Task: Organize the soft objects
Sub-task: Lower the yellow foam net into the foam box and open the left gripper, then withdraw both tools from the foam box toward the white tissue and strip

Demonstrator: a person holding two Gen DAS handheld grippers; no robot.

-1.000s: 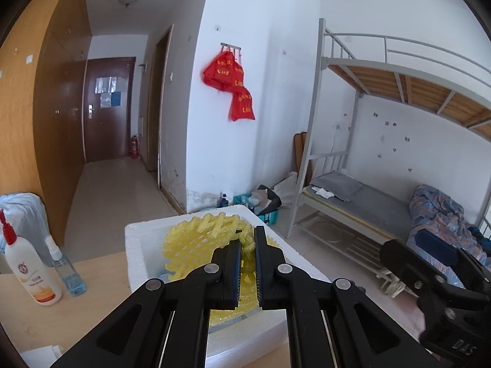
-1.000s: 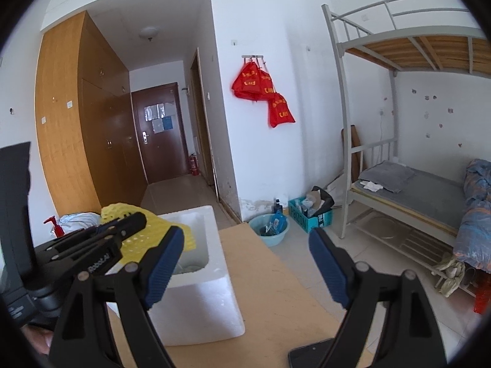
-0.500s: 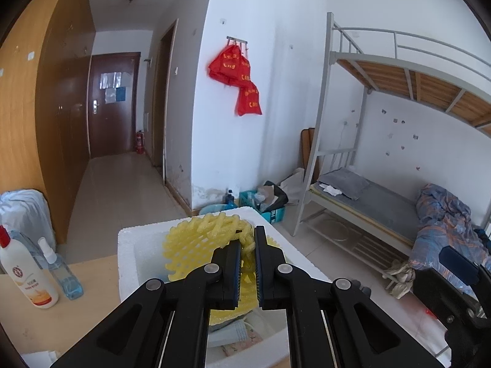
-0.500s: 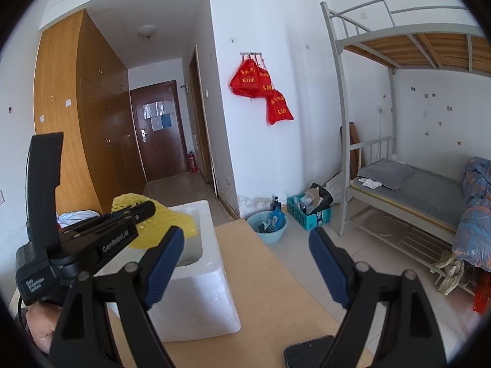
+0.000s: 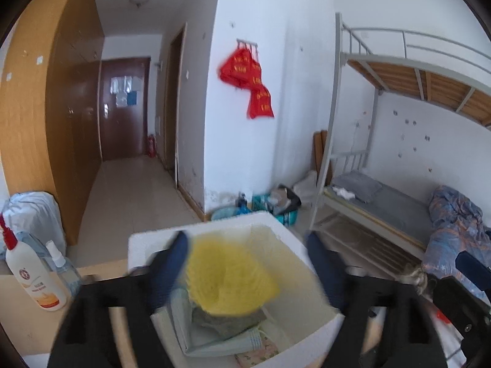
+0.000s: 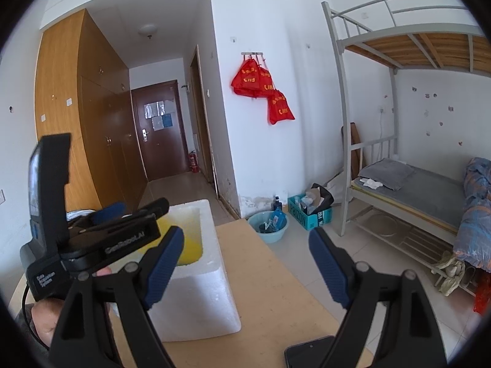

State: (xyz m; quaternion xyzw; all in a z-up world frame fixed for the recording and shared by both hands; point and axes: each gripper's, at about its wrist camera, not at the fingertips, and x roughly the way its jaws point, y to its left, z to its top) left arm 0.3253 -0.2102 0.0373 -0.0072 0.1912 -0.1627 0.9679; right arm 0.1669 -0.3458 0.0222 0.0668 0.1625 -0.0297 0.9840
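Releasing: I had the left gripper [image 5: 245,263] over the white foam box [image 5: 153,240] at the bottom centre of its frame, jaws opening, pads clear of the yellow foam net [image 5: 227,279] between them.
Net: blurred in the left view, low in the middle; it sat over the pale folded cloth [image 5: 214,337] already inside the box. Whether it had settled I could not tell.
Right gripper [image 6: 245,260]: jaws spread wide and holding nothing, above the wooden table [image 6: 276,282] in the lower half of its frame, just beside the box.
Done so far: the net and the cloth were in the box, by my reading.
Left to do: I saw no other soft thing on the table; only a dark phone [image 6: 307,352] at the bottom edge and bottles [image 5: 33,279] at lower left.
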